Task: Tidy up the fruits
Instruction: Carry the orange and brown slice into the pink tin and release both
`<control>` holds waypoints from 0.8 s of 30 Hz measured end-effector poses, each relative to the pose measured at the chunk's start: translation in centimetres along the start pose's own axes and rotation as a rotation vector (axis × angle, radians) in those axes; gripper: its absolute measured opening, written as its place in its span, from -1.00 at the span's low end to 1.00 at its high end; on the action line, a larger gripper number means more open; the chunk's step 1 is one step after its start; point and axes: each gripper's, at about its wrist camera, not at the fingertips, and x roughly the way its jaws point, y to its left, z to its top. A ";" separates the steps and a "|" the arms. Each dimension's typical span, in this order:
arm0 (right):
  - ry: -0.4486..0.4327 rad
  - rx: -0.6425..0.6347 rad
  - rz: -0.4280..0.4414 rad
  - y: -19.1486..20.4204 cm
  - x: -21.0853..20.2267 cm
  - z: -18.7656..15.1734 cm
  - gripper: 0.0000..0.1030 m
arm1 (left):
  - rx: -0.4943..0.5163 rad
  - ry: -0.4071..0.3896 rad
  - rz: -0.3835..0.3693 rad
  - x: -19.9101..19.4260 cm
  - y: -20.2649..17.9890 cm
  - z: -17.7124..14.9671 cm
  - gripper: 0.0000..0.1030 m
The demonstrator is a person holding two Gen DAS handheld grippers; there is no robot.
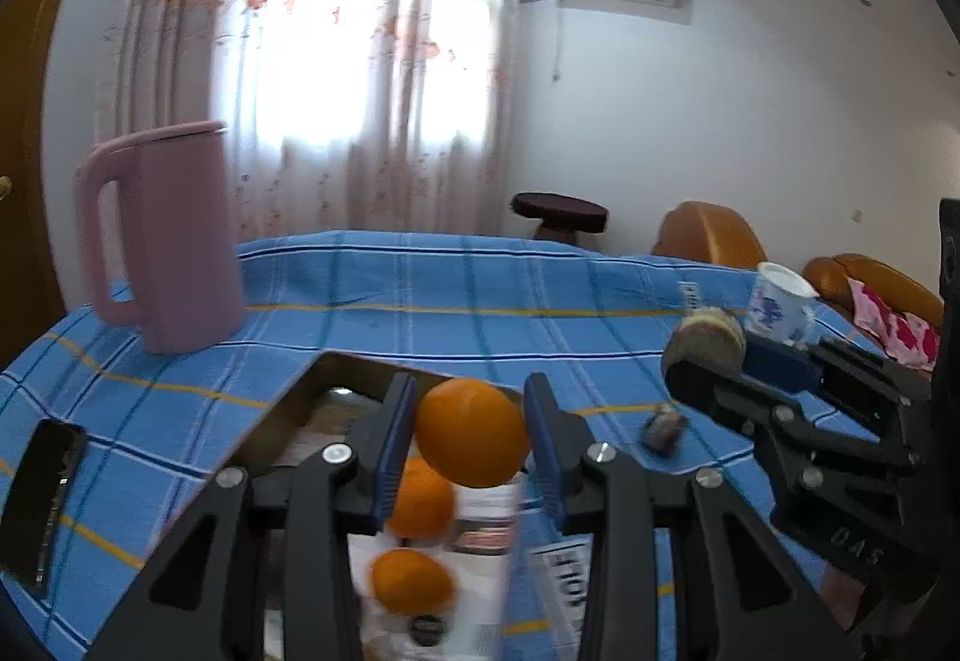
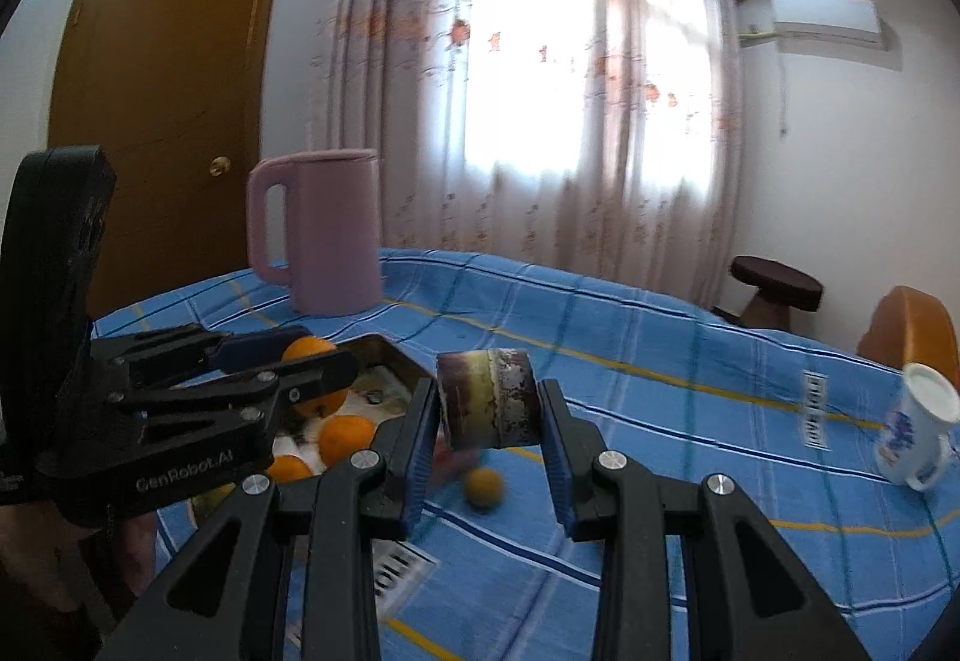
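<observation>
Over the tray [image 1: 312,379], left gripper [image 1: 471,436] fingers pinching orange [image 1: 471,433], right gripper [image 2: 489,406] pinching possibly sugarcane piece [image 2: 486,397] (right view only: loose fruit [image 2: 483,488])

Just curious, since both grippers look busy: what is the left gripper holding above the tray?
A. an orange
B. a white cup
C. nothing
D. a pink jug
A: the left gripper is closed on an orange, held above the tray with more oranges in it.

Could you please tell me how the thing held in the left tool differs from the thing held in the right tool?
The left tool holds a round, smooth, bright orange; the right tool holds a short brownish cylinder with a mottled, worn-looking surface. Both are clamped between blue pads above the blue checked cloth.
</observation>
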 end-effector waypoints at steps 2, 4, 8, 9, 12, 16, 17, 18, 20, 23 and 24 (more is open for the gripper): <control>0.016 0.001 0.028 0.9 1.1 0.2 -0.32 | -0.012 0.009 0.020 0.1 1.2 0.1 -0.25; 0.033 -0.005 0.054 1.9 2.1 0.3 -0.32 | -0.017 0.019 0.033 0.3 2.2 0.1 -0.25; 0.075 -0.032 0.098 4.1 4.3 0.3 -0.32 | -0.044 0.046 0.040 0.8 4.1 0.1 -0.25; 0.089 -0.041 0.109 4.7 4.8 0.3 -0.32 | -0.058 0.055 0.038 1.0 4.7 0.1 -0.25; 0.124 -0.064 0.124 6.0 6.0 -0.1 -0.32 | -0.091 0.076 0.037 1.3 6.3 0.0 -0.25; 0.180 -0.067 0.133 6.8 7.1 -0.9 -0.32 | -0.103 0.098 0.039 1.6 7.3 -0.5 -0.25; 0.190 -0.065 0.136 6.9 7.3 -1.0 -0.32 | -0.101 0.105 0.033 1.7 7.2 -0.6 -0.25; 0.201 -0.064 0.141 6.9 7.5 -1.1 -0.32 | -0.101 0.111 0.026 1.8 7.2 -0.7 -0.25; 0.224 -0.071 0.148 7.1 7.7 -1.3 -0.32 | -0.092 0.118 0.025 2.1 7.1 -0.8 -0.25; 0.238 -0.065 0.163 7.1 7.8 -1.4 -0.32 | -0.089 0.141 0.028 2.6 7.0 -1.0 -0.24; 0.249 -0.052 0.184 7.0 7.9 -1.4 -0.32 | -0.086 0.149 0.037 2.8 6.9 -1.2 -0.23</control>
